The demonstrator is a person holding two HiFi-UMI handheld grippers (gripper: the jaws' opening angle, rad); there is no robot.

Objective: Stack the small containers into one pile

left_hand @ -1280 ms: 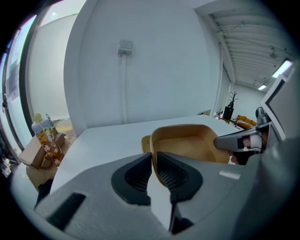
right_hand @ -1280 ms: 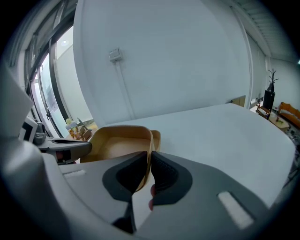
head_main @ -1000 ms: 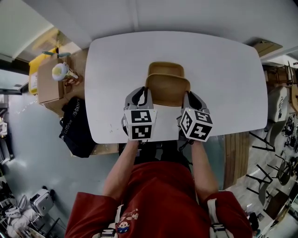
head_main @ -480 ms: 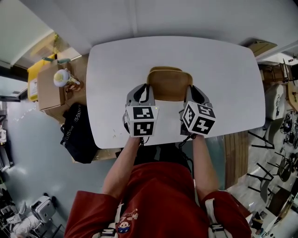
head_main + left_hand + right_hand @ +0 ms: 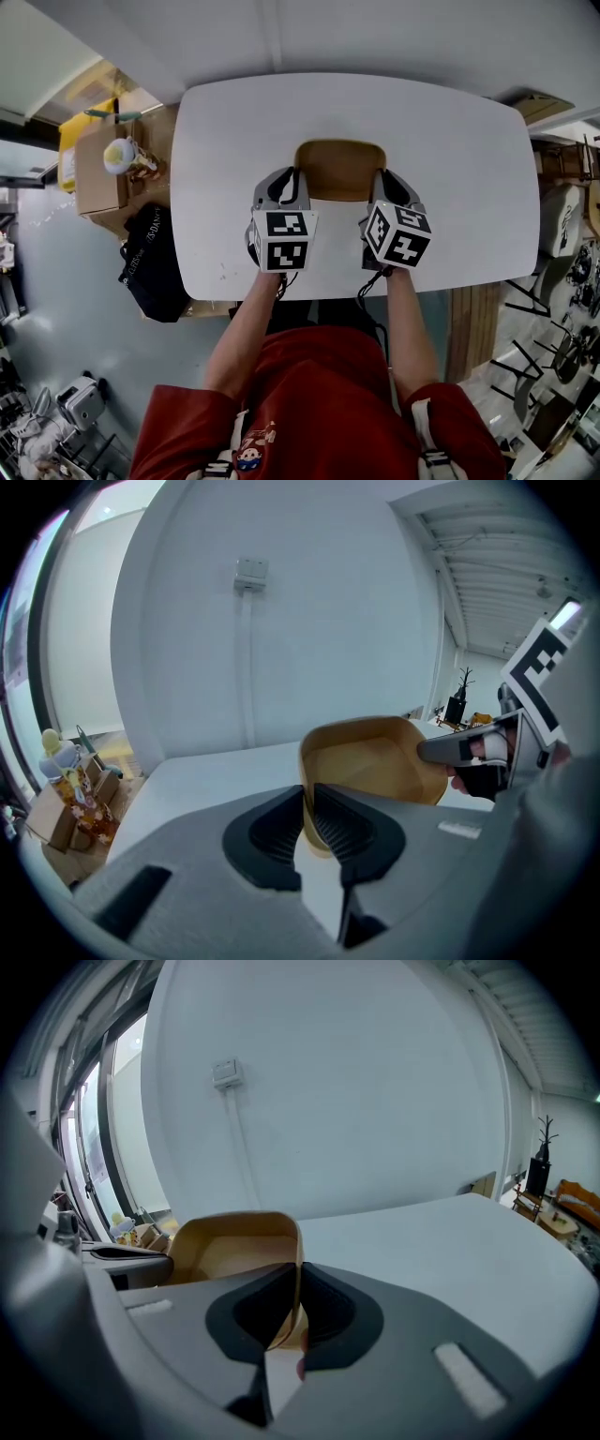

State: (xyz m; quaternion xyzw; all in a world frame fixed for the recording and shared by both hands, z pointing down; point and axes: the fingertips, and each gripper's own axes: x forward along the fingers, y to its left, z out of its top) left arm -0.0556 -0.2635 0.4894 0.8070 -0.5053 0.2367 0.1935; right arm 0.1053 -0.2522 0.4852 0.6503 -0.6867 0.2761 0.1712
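Observation:
A tan, rounded-square container (image 5: pixel 339 167) is held over the middle of the white table (image 5: pixel 225 131). My left gripper (image 5: pixel 294 190) is shut on its left rim and my right gripper (image 5: pixel 382 190) on its right rim. In the left gripper view the container (image 5: pixel 375 761) stands ahead, its thin wall pinched between the pads (image 5: pixel 279 829), with the right gripper (image 5: pixel 469 752) across it. The right gripper view shows the container (image 5: pixel 230 1251) with its right wall between the fingers (image 5: pixel 323 1316). From the head view only one tan outline shows, so the second container is hidden under this one.
Left of the table on the floor are a cardboard box (image 5: pixel 97 169) with a toy on it and a black bag (image 5: pixel 152 258). Chairs and furniture (image 5: pixel 562 216) stand beyond the table's right end. The table's near edge (image 5: pixel 309 286) runs just behind both grippers.
Both grippers carried the held container away from me, over the second container that stood farther back. That one showed behind it before and is now covered.

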